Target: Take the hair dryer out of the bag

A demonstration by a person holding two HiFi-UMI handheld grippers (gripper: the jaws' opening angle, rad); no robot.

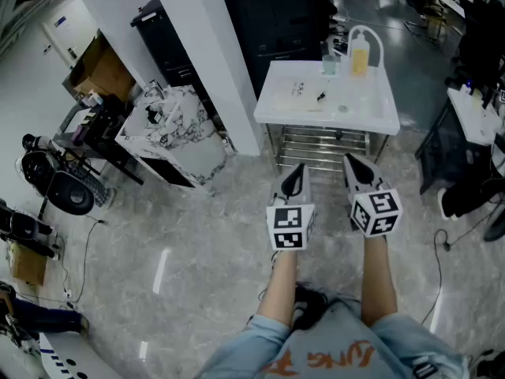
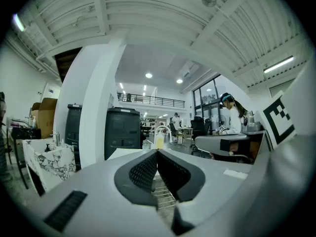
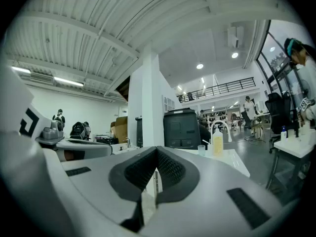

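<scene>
No hair dryer and no bag shows in any view. A person holds both grippers level, side by side, over the grey floor in front of a white table [image 1: 284, 109]. My left gripper [image 1: 297, 170] is shut, its dark pads pressed together with nothing between them [image 2: 157, 152]. My right gripper [image 1: 348, 160] is shut and empty too [image 3: 157, 149]. On the table stand a yellow bottle [image 1: 360, 58] and a clear cup [image 1: 329, 65] by a white arched tube [image 1: 369, 36]. Small dark bits [image 1: 321, 96] lie near the table's middle.
A metal rack [image 1: 323, 144] sits under the table. A white pillar [image 1: 213, 61] rises to its left, with a marble-patterned box [image 1: 177, 133] and cardboard boxes [image 1: 102, 69] beyond. A black cabinet [image 1: 276, 18] stands behind. A desk [image 1: 473, 113] and cables are at the right.
</scene>
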